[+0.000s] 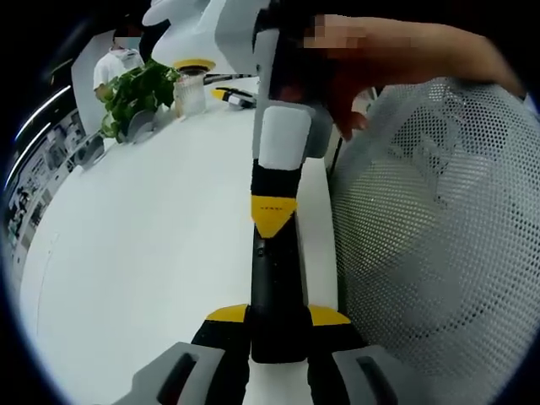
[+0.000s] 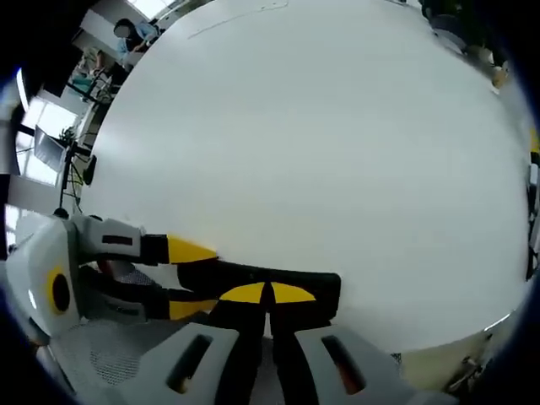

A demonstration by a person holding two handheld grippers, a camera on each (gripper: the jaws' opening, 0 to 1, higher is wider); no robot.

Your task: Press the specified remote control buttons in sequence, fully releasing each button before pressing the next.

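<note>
A long black remote control (image 1: 274, 287) sticks out over the white table (image 1: 126, 253), its near end clamped between the yellow-tipped jaws of my left gripper (image 1: 277, 317). My right gripper (image 1: 272, 226), held by a hand, comes down from above with its jaws together and its yellow tip on the remote's upper face. In the right gripper view the remote (image 2: 308, 283) lies crosswise under my shut right gripper (image 2: 268, 293). The left gripper (image 2: 192, 278) holds it from the left. The buttons are hidden under the tip.
A white mesh chair back (image 1: 430, 219) stands close on the right of the table edge. At the table's far end are a leafy plant (image 1: 139, 93), a jar with a yellow lid (image 1: 191, 84) and a yellow-black tool (image 1: 236, 98). A person (image 1: 118, 59) stands behind.
</note>
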